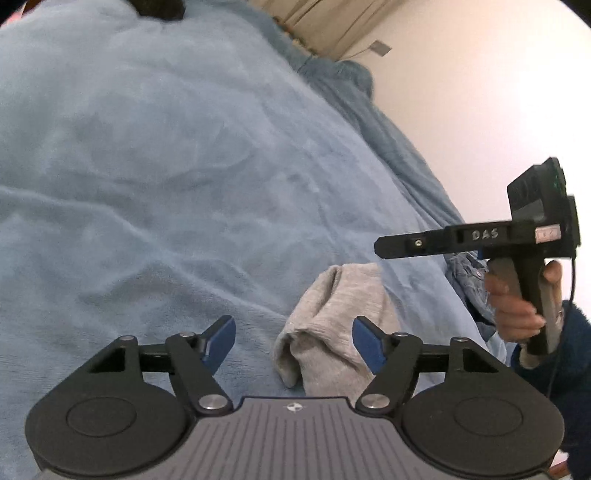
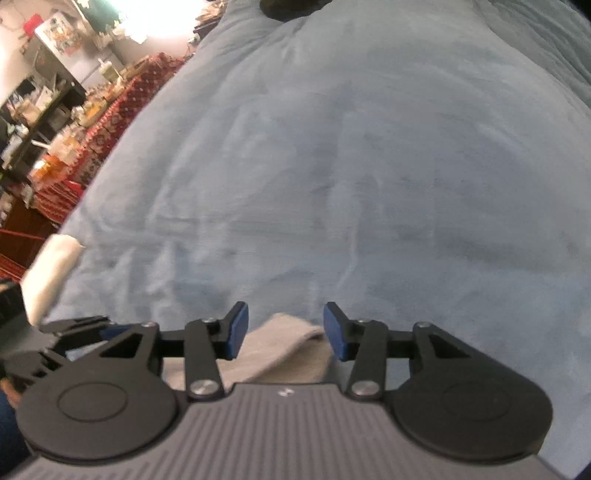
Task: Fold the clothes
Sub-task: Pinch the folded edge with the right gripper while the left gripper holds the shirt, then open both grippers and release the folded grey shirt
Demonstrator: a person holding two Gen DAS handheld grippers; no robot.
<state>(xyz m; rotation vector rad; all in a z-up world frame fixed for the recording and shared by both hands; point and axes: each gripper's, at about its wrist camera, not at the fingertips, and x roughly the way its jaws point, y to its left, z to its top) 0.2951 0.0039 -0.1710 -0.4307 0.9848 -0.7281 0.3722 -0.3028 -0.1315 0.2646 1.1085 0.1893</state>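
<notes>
A grey folded garment (image 1: 332, 325) lies bunched on the blue blanket (image 1: 166, 177), just ahead of my left gripper (image 1: 293, 341). That gripper is open, its blue pads either side of the cloth's near end without touching it. In the right wrist view the same grey garment (image 2: 284, 350) shows low between the fingers of my right gripper (image 2: 286, 330), which is open and holds nothing. The right gripper's body (image 1: 480, 240) hangs in a hand (image 1: 517, 310) above and right of the garment. A denim piece (image 1: 469, 280) lies behind it.
The blue blanket (image 2: 351, 166) covers the whole bed. A dark object (image 2: 288, 9) sits at its far end. A white cloth (image 2: 51, 273) and part of the left gripper (image 2: 74, 328) show at the left, with cluttered shelves (image 2: 55, 122) beyond the bed edge. A wall (image 1: 480, 92) lies to the right.
</notes>
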